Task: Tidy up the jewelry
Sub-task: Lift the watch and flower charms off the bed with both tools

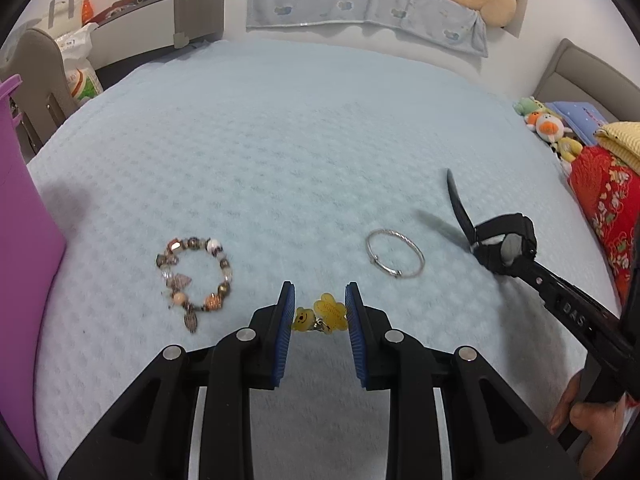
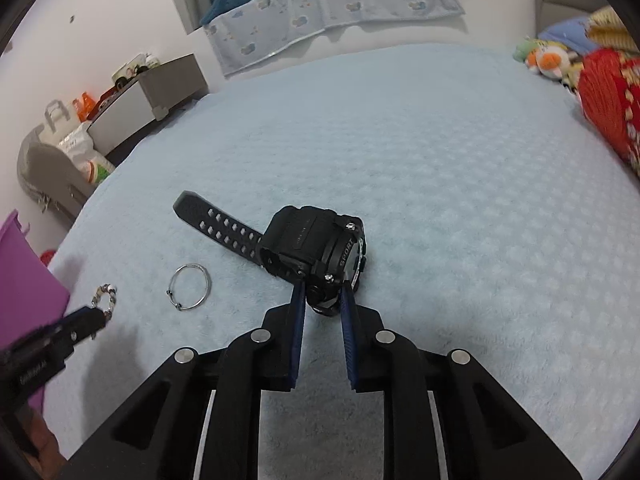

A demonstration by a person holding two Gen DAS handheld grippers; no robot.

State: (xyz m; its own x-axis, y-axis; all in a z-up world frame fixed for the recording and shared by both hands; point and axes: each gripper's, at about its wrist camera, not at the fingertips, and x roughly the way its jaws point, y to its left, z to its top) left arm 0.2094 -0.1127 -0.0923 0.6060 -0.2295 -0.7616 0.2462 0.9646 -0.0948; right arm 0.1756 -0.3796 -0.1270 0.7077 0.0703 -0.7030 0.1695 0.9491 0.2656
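- Two pairs of tongs over a pale blue quilted bed cover point(image 1: 280, 140), each with black arms and blue ribbed pads.
- Left tongs point(image 1: 320, 316) pinched on a small yellow charm point(image 1: 320, 316): bear face towards the left pad, flower-shaped piece towards the right pad, a bit of metal clasp between and below.
- Charm held just above the cover, at the near edge of the row of jewellery.
- Beaded bracelet point(image 1: 194, 274) flat on the cover to the left of the left tongs, mixed brown, orange and white beads, small metal pendants hanging off its near side.
- Thin silver bangle point(image 1: 394, 254) flat on the cover to the right of the left tongs, apart from both bracelet and watch.
- Right tongs point(image 2: 322, 298) closed on a black sport watch point(image 2: 320, 252), pads gripping the near end of the case by the strap lug.
- Watch tilted on its side, dial facing right, perforated strap point(image 2: 216, 220) stretched away to the left.
- From the right wrist view, silver bangle left of the watch, beaded bracelet further left and partly hidden behind the left tongs.
- Purple box point(image 1: 24, 220) at the left edge of the bed.
- Part of a hand point(image 1: 580, 412) on the right tongs' grip, low at the right of the left wrist view.
- Red patterned cushion point(image 1: 608, 216) and small plush toys point(image 1: 548, 128) at the right edge.
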